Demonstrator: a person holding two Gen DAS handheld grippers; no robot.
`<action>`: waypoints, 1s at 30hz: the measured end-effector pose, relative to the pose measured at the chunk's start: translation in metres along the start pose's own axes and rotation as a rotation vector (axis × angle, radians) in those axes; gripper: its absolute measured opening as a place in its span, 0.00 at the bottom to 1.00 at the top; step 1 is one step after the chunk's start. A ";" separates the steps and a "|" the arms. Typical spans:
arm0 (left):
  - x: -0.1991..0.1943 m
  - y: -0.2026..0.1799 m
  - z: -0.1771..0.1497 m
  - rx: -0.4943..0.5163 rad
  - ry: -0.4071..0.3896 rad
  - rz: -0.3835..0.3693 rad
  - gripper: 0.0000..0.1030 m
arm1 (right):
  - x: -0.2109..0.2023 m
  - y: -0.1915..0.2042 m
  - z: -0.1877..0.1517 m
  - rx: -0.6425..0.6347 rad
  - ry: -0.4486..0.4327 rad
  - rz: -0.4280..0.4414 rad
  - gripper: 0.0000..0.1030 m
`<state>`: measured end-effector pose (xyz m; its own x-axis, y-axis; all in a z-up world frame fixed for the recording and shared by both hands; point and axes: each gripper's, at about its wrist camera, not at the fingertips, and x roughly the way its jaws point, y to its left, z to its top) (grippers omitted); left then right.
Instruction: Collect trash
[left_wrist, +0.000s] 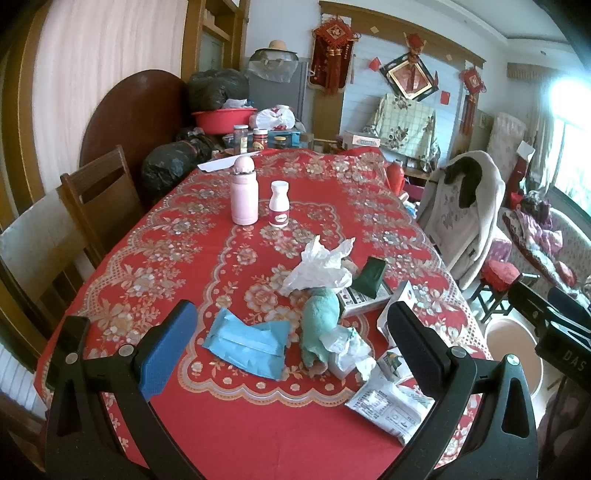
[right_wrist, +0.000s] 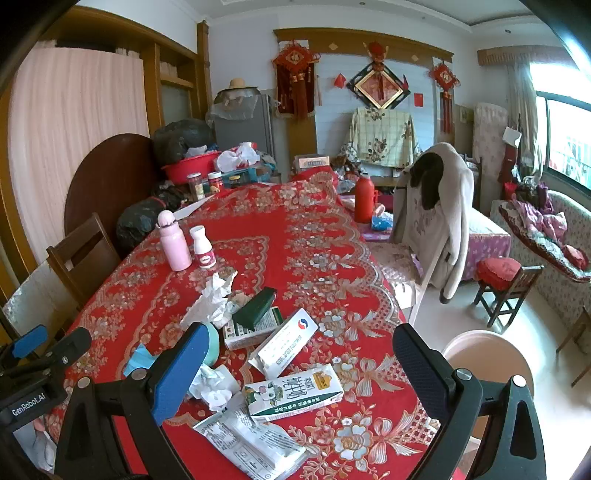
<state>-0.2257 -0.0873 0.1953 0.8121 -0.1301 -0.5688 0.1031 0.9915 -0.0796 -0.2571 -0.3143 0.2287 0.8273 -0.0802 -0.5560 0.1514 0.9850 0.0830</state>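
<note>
Trash lies on the near end of the red flowered tablecloth (left_wrist: 184, 258): a crumpled white tissue (left_wrist: 321, 266), a blue tissue pack (left_wrist: 247, 345), a teal cloth (left_wrist: 319, 325), a dark green packet (left_wrist: 371, 277), a milk carton (right_wrist: 295, 395), a white medicine box (right_wrist: 288, 343) and a flat white packet (right_wrist: 251, 443). My left gripper (left_wrist: 291, 347) hovers open above the blue pack and the teal cloth, holding nothing. To its right, my right gripper (right_wrist: 301, 371) is open over the milk carton, also holding nothing.
A pink flask (left_wrist: 243, 195) and a white pill bottle (left_wrist: 279, 205) stand mid-table. A beige bin (right_wrist: 487, 365) sits on the floor off the table's right edge. A chair draped with a coat (right_wrist: 432, 221) is at the right, a wooden chair (left_wrist: 96, 192) at the left.
</note>
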 end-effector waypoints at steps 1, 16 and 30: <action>0.000 0.000 0.000 0.000 0.001 0.001 0.99 | 0.002 -0.001 -0.001 0.001 0.003 0.001 0.96; -0.001 0.004 -0.002 0.002 0.008 0.003 0.99 | 0.006 -0.005 -0.001 0.006 0.014 0.003 0.96; 0.003 -0.006 -0.005 0.004 0.035 0.021 0.99 | 0.017 -0.010 -0.003 0.014 0.047 0.020 0.96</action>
<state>-0.2266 -0.0932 0.1897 0.7934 -0.1096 -0.5988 0.0886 0.9940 -0.0645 -0.2468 -0.3251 0.2158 0.8042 -0.0527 -0.5920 0.1427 0.9840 0.1062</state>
